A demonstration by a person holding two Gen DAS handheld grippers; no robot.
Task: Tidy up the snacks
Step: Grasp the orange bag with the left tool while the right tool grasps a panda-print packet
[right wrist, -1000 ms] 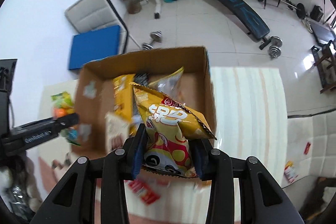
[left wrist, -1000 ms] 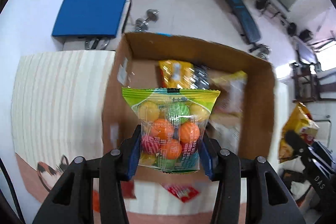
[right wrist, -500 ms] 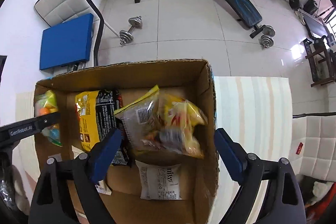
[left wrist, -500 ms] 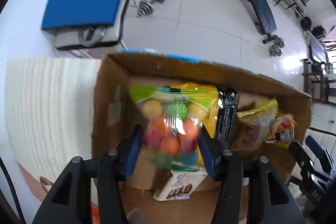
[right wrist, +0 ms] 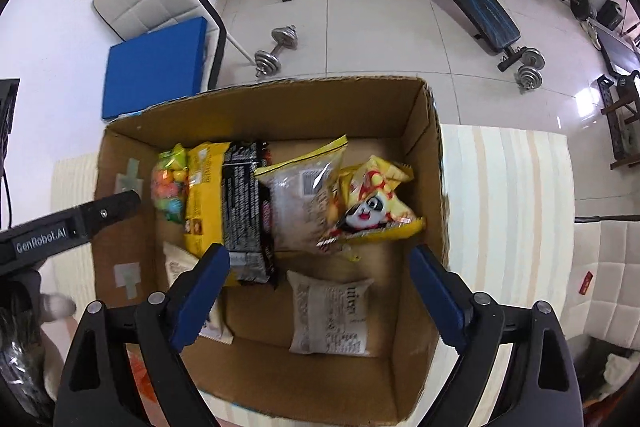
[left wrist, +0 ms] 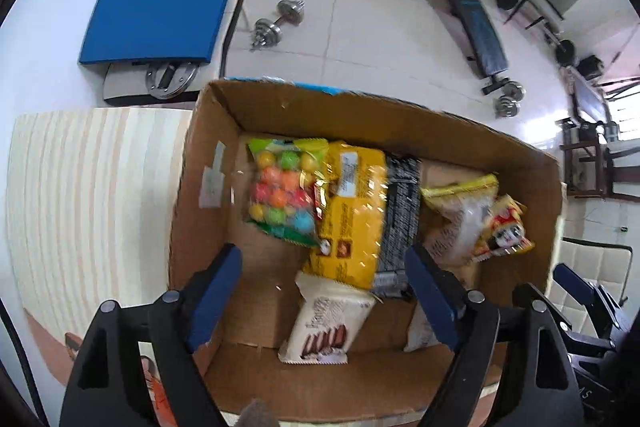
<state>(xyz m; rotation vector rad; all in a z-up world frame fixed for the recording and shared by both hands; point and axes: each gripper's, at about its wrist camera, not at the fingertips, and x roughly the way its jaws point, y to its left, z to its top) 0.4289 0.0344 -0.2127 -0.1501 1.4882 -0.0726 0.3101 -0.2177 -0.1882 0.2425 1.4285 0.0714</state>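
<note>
From the left wrist view, the left gripper [left wrist: 324, 283] hangs spread wide and empty over the cardboard box [left wrist: 208, 203], which sits on the striped tabletop [left wrist: 92, 195]. The candy-ball bag [left wrist: 282, 197], clamped between its fingers half a second ago, now lies released in the box's far-left corner, partly under the yellow packet [left wrist: 352, 223]. Beside that come a black packet [left wrist: 402, 211], a clear yellow-topped bag [left wrist: 460, 219] and the panda-face chip bag [left wrist: 506, 231]; nearer the camera lies one white wafer pack [left wrist: 326, 327] — its lettering is too blurred to read. From the right wrist view, the right gripper [right wrist: 318, 293] is likewise parted and holding nothing, just as it was half a second ago, while the chip bag [right wrist: 374, 205] it carried a second ago rests against the box's right wall [right wrist: 430, 195]. A pale pouch [right wrist: 330, 315] on the box floor shows partial letters, "ilire" perhaps. The left tool's arm [right wrist: 68, 229] reads "GenRobot.AI". Seven snack packs are countable in the box — one is mostly hidden behind a finger [right wrist: 200, 291]. Two dumbbells lie on the floor beyond.
</note>
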